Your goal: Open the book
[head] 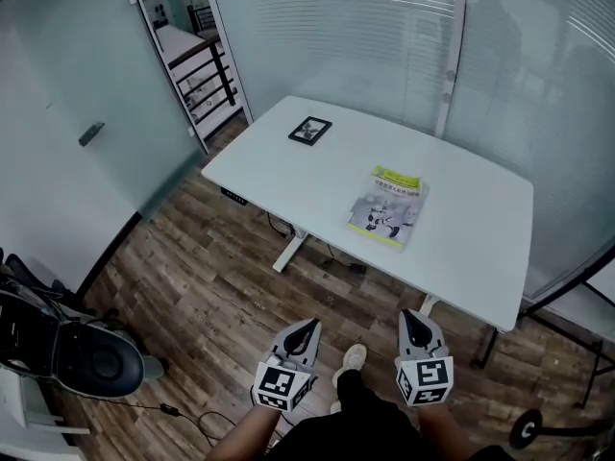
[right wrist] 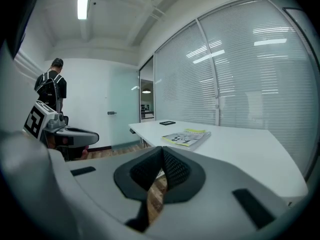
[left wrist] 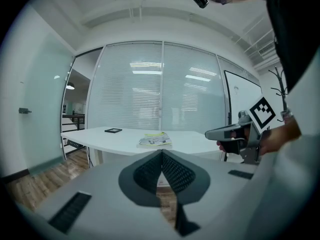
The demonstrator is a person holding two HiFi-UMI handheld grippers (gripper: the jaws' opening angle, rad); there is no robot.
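Note:
The book (head: 388,207), a thin closed volume with a yellow-green and grey cover, lies flat on the white table (head: 288,166) near its front edge. It also shows in the left gripper view (left wrist: 155,140) and the right gripper view (right wrist: 185,137), still some way ahead of both jaws. My left gripper (head: 309,328) and right gripper (head: 413,321) hang side by side over the wooden floor, short of the table. Both are shut with nothing between their jaws.
A small black-framed tablet (head: 309,130) lies at the table's far left. Glass walls with blinds stand behind and to the right. A grey machine (head: 82,355) sits on the floor at lower left. A person with a backpack (right wrist: 50,91) stands far off.

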